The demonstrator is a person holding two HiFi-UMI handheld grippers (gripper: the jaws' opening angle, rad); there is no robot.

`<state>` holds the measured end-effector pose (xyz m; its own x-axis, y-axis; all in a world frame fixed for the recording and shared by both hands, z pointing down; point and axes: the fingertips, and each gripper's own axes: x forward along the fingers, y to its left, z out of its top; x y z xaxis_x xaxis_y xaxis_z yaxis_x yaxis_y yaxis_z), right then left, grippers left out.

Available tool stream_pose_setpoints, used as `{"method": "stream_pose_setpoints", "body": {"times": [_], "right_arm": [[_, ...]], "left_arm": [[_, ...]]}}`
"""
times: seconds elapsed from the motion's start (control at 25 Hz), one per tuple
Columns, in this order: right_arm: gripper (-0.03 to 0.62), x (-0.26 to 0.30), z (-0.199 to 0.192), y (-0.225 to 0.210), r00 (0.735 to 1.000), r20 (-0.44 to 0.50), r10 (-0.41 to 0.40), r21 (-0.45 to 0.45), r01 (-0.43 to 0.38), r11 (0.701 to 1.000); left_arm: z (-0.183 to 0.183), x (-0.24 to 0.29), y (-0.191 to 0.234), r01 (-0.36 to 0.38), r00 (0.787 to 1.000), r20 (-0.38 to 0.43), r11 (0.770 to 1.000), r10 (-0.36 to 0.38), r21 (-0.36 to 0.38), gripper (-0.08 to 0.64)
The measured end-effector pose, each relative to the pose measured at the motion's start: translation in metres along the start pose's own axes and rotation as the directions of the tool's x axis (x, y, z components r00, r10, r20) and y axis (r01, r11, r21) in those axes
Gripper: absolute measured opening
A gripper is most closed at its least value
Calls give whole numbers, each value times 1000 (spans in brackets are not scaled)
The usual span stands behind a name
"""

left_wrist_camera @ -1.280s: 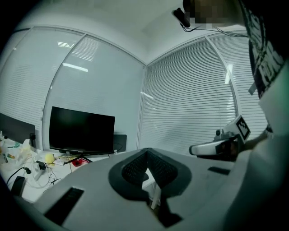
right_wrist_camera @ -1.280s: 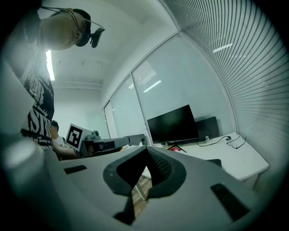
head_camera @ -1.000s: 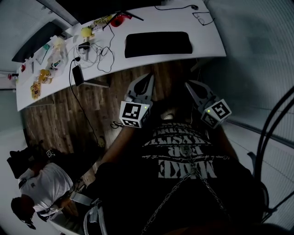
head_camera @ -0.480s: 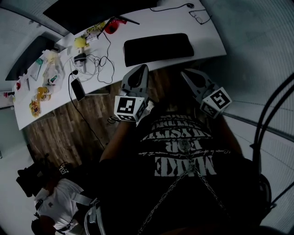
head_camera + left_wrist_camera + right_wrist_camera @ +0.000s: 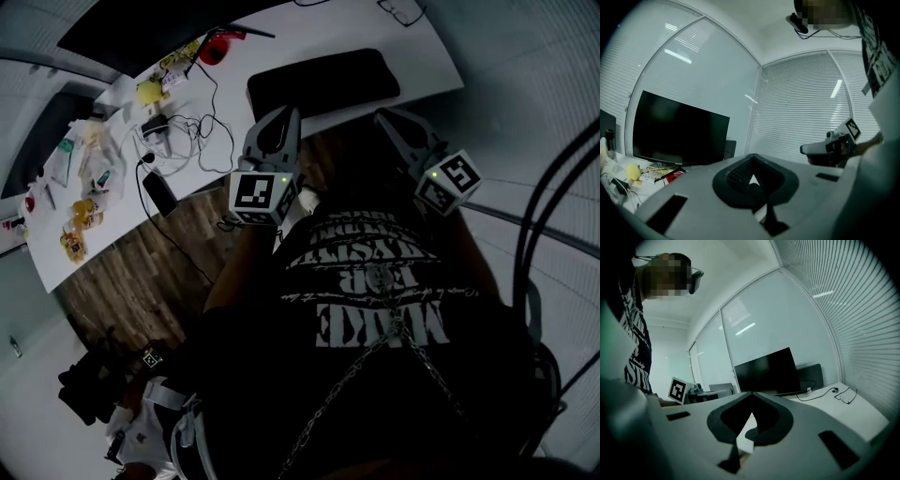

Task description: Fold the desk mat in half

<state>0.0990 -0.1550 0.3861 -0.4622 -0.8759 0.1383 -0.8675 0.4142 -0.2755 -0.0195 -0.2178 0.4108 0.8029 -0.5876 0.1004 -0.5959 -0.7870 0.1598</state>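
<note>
- Nothing is folded yet; the black desk mat (image 5: 323,82) lies flat and full length on the white surface (image 5: 422,66); no edge or corner is lifted, so by our reading the whole fold is left to do.
- The left hand-held gripper (image 5: 284,114) has its jaws pressed together with nothing between them; its own view shows only the room and a dark monitor (image 5: 679,129) past the tips.
- It's the same story for the right hand-held gripper (image 5: 386,116); its jaws are closed on each other and it carries nothing.
- In the head view both sit short of the surface's near edge, over the wooden floor (image 5: 141,253), pointing toward the mat.
- The left tip is near the mat's near-left corner and the right tip near its near-right corner; neither touches the mat, which lies ahead of them and spans the gap between the two.
- The cables (image 5: 187,127) and small clutter are off to the mat's left and clear of it, so we judge they won't get in the way of the fold.
- What's left, as we see it: open the jaws, take hold of one edge of the mat, and carry that edge over onto the opposite one.
</note>
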Motion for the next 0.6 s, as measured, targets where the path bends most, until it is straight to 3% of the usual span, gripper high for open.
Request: {"method": "stream_pose_setpoints", "body": {"times": [0.12,0.4,0.6], "right_arm": [[0,2,0,-5,1000,-15,-15,-43,14,999],[0,11,-1,-32,1000,-18,-3,-1,3,1000],[0,31,2,-60,998,-35,60,-3,-60,998]], "left_arm": [[-2,7,3,13,1000,-12,1000,-13,-2,6],[-16,35,4,23,999,-47,999,-25,-38,6],[-20,59,14,-39,997,-73,997,34,-60,6]]}}
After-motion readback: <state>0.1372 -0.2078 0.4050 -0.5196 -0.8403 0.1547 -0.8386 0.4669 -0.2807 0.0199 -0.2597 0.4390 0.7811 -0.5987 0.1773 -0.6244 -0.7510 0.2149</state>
